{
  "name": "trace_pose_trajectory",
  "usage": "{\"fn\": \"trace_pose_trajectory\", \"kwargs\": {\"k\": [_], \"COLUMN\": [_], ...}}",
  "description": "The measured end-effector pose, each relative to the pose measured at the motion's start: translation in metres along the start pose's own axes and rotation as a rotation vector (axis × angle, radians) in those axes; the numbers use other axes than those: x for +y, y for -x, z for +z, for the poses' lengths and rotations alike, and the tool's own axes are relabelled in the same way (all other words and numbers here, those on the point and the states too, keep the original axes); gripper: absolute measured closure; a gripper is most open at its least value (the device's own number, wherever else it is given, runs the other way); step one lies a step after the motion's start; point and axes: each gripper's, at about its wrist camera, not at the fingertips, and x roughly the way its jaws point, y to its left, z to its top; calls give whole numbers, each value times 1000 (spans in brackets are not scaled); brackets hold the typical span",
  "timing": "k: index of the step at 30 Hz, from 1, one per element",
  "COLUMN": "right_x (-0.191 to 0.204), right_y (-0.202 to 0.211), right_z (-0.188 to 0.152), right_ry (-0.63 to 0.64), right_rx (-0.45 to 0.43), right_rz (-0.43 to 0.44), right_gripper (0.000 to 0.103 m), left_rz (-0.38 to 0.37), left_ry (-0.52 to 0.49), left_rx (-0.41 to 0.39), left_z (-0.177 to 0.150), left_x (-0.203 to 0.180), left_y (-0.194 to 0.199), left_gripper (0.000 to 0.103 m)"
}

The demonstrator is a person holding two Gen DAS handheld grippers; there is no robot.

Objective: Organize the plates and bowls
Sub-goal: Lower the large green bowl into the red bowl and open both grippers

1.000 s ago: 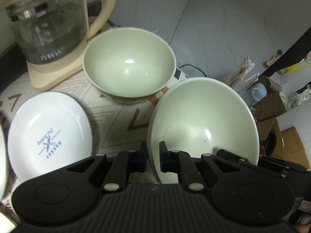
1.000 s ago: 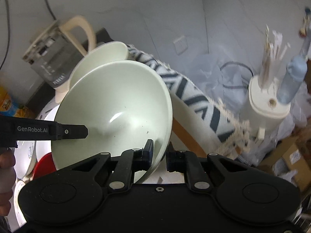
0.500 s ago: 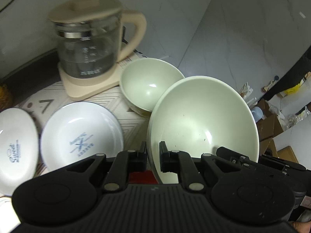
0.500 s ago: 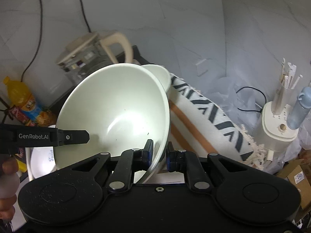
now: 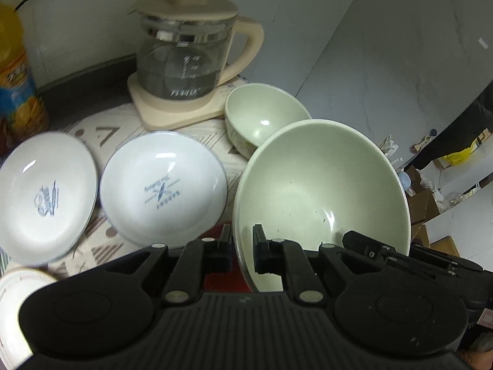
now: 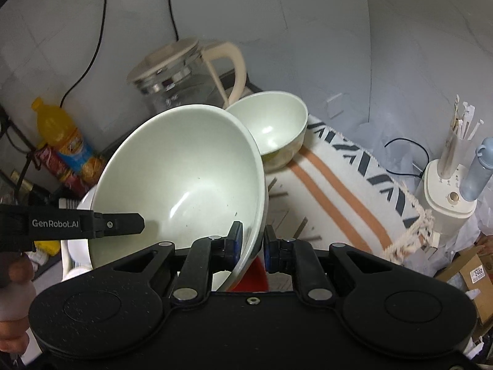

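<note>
Large pale green ceramic bowl carried off the surface, tilted, pinched at opposite sides of its rim: left hand-held gripper clamped narrow on the near edge in the left wrist view, right hand-held gripper clamped narrow on the rim in the right wrist view. Two holds probably chosen to keep so wide and heavy a bowl from swinging on a thin rim. Smaller pale green ceramic bowl upright on the patterned cloth, just beside the glass kettle with cream handle and base; likely the stacking partner. Two white shallow printed plates side by side to the left, apart from the bowls, not yet stacked.
</note>
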Motion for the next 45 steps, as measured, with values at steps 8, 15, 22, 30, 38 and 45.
{"fn": "trace_pose_trajectory", "kwargs": {"k": [8, 15, 22, 30, 38, 45], "right_x": [11, 19, 21, 21, 24, 20], "right_y": [0, -3, -8, -22, -33, -20], "right_z": [-21, -35, -42, -43, -44, -34], "right_ry": [0, 21, 36, 38, 84, 102], "right_rx": [46, 85, 116, 141, 155, 119], "right_rz": [6, 4, 7, -14, -51, -34], "right_gripper": [88, 88, 86, 85, 76, 63], "left_rz": [6, 21, 37, 55, 52, 64], "left_ry": [14, 38, 54, 42, 63, 80], "left_rx": [55, 85, 116, 129, 106, 100], "left_z": [-24, -37, -46, -49, -43, -36], "left_x": [17, 25, 29, 34, 43, 45], "left_y": [3, 1, -5, -14, -11, -12], "left_gripper": [92, 91, 89, 89, 88, 82]}}
